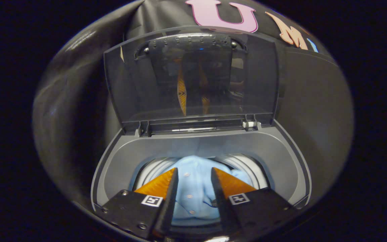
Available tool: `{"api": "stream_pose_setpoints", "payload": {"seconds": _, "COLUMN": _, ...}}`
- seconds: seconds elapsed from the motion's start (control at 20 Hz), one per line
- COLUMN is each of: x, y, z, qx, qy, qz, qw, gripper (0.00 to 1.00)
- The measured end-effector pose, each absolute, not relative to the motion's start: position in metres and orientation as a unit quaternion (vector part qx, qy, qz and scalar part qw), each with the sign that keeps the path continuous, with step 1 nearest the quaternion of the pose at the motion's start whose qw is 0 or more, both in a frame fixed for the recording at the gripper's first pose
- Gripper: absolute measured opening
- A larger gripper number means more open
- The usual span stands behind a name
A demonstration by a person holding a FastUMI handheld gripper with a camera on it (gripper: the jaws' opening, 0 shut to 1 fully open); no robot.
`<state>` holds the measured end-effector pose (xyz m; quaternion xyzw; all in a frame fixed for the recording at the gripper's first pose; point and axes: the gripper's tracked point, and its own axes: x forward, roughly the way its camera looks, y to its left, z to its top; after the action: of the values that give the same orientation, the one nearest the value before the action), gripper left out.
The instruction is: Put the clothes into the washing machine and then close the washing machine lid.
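Looking down into the washing machine (pixel 200 148), the hand-held gripper (pixel 194 174) was seen poised over the round drum opening, its two fingers spread apart with a clear gap between them. Nothing was gripped; the fingers (pixel 161 185) were released and no cloth was pressed by either one. A light blue shirt (pixel 193 181) with a row of small buttons was seen lying inside the drum (pixel 244 166), directly below the gap between the fingers and reaching a little beyond their tips. Whether the fingertips touched the cloth could not be told. The pale ribbed wall of the drum was visible on either side of the garment, and the grey top deck of the machine was seen curving around the opening. Beyond the fingers, the washing machine lid (pixel 191 77) was held fully raised, upright on its hinges at the rear of the deck, with a small pale hinge block (pixel 252 124) at its lower right corner. The lid's dark tinted panel carried faint reflections of the fingers. Black cloth was hung behind and beside the machine.
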<state>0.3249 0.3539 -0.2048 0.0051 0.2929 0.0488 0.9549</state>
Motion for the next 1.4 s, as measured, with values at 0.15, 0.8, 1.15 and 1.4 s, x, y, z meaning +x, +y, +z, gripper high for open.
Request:
{"api": "stream_pose_setpoints", "payload": {"seconds": 0.15, "x": 0.323, "y": 0.353, "z": -0.199, "qx": 0.018, "qy": 0.279, "qz": 0.046, "qw": 0.959, "gripper": 0.79}}
{"api": "stream_pose_setpoints", "payload": {"seconds": 0.8, "x": 0.325, "y": 0.360, "z": -0.112, "qx": 0.012, "qy": 0.168, "qz": 0.072, "qw": 0.983, "gripper": 0.98}}
{"api": "stream_pose_setpoints", "payload": {"seconds": 1.15, "x": 0.346, "y": 0.365, "z": -0.011, "qx": 0.022, "qy": 0.076, "qz": 0.070, "qw": 0.994, "gripper": 0.98}}
{"api": "stream_pose_setpoints", "payload": {"seconds": 1.4, "x": 0.359, "y": 0.366, "z": 0.034, "qx": 0.036, "qy": 0.030, "qz": 0.071, "qw": 0.996, "gripper": 0.97}}
